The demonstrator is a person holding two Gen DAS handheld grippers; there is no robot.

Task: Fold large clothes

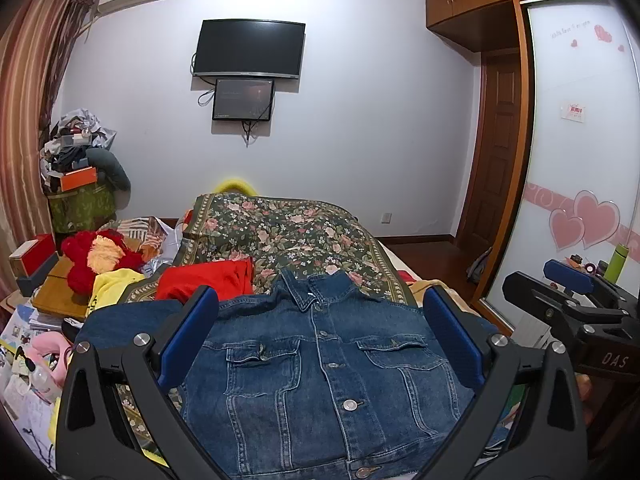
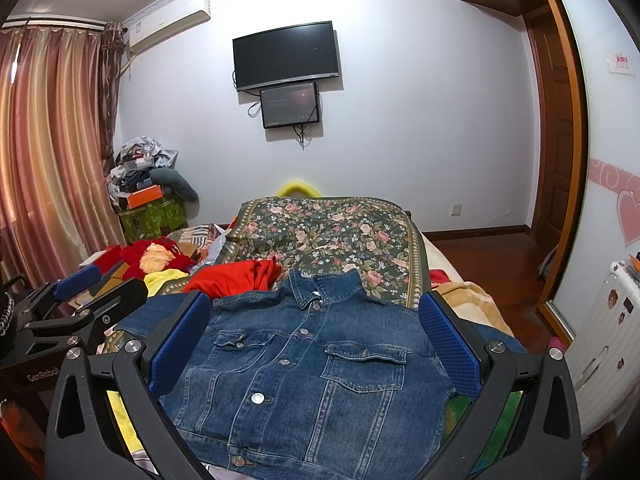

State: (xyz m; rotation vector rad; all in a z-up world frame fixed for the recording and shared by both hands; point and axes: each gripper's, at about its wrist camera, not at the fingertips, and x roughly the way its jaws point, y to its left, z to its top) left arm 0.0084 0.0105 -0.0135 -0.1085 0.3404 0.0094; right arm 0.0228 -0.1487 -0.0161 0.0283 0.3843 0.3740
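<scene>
Jacket: we see the blue denim jacket lying front up on the bed, buttoned, collar toward the far wall, both chest pockets showing; the sleeves spread out to either side behind our fingers.
Bedspread: a dark flowered bedspread covers the bed beyond the collar, and the jacket's top edge lies on it.
Left gripper: our left gripper hangs above the jacket's chest with its blue pads spread wide, one to each side of the jacket's body, holding nothing.
Right gripper: our right gripper hangs over the same jacket, its blue pads also wide apart and holding nothing; from the left camera we see it just to the right.
Red garment: a red garment lies crumpled just beside the jacket's left shoulder, on the bedspread.
Yellow cloth: a yellow cloth sits left of the red garment.
Wall: a dark television hangs on the far wall with a smaller screen right under it.
Side: a wardrobe door with pink hearts stands to the right.
</scene>
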